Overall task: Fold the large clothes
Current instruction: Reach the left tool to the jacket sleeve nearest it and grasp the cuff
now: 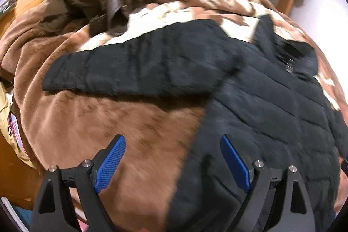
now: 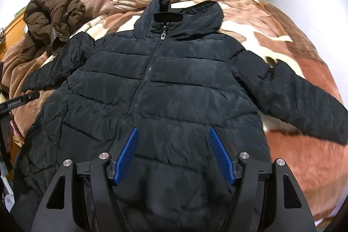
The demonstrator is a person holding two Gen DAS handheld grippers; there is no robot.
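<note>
The black puffer jacket lies zipped and spread flat on the bed's brown blanket, sleeves out, no fold yet made, while the left gripper and right gripper hover with jaws apart, holding nothing.

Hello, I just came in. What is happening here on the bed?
A person holds a gripper in each hand above a black jacket that lies flat, zipped and front up on a brown blanket, both sleeves spread out. The left gripper hangs over the jacket's edge below one sleeve; the right gripper hangs over its lower front. Both have their jaws open and hold nothing, so folding is not yet begun. A brown jacket lies crumpled further back.
</note>
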